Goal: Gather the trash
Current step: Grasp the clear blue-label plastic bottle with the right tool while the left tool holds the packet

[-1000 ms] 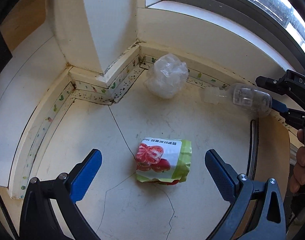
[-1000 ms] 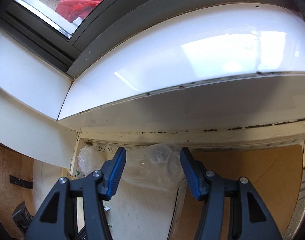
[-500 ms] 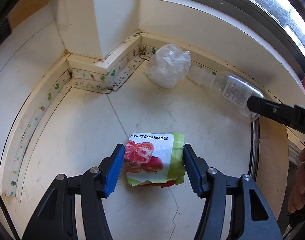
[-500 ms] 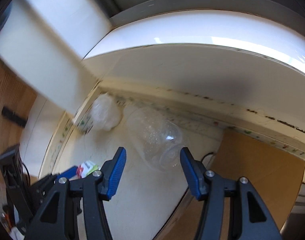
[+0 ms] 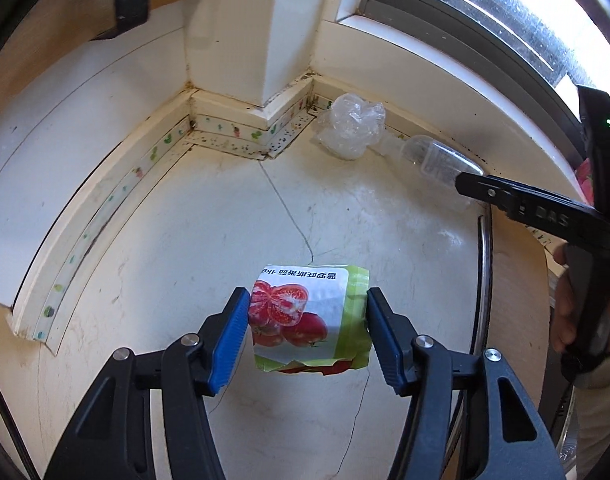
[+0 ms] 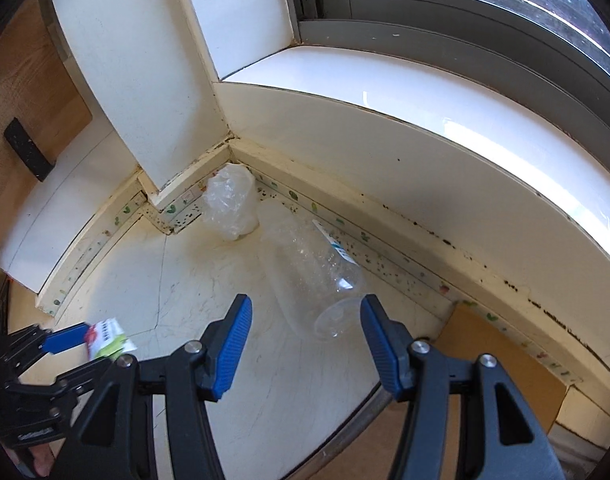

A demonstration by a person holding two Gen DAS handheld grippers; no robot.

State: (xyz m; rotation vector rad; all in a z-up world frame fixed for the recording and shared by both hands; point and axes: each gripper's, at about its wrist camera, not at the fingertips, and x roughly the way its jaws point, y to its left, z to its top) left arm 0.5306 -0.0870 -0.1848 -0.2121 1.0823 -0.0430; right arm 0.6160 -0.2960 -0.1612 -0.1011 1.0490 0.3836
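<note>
Left wrist view: a cracked, stained white floor [image 5: 209,240] runs into a corner under a window [image 5: 505,12]. A dotted skirting strip [image 5: 241,136] wraps a white pillar [image 5: 241,40] at 12 o'clock. Against the skirting at 1 o'clock lies a crumpled clear bag [image 5: 351,130], and touching it, toward 2 o'clock, a clear bottle [image 5: 437,158] on its side. The right hand-held gripper [image 5: 475,188] reaches in from 3 o'clock, one black finger crossing the bottle's wide end; from here I cannot tell how it stands. Nearer the lens, at 6 o'clock, the left hand-held gripper [image 5: 307,334] is clenched on a packet [image 5: 311,316], both blue pads pressed to its sides. The packet is green-edged with a white panel, tomato pictures and print, torn along its lower edge.

Right wrist view: the bottle [image 6: 325,276] lies tilted toward the lens, its round end between the blue pads of the right hand-held gripper [image 6: 303,344], which clamps it by that end. It is empty, with a small label. The bag [image 6: 230,206] sits in the corner at 11 o'clock. At 8 o'clock the left hand-held gripper [image 6: 89,344] holds the packet [image 6: 109,338]. A brown board [image 6: 501,356] lies at 4 o'clock.
</note>
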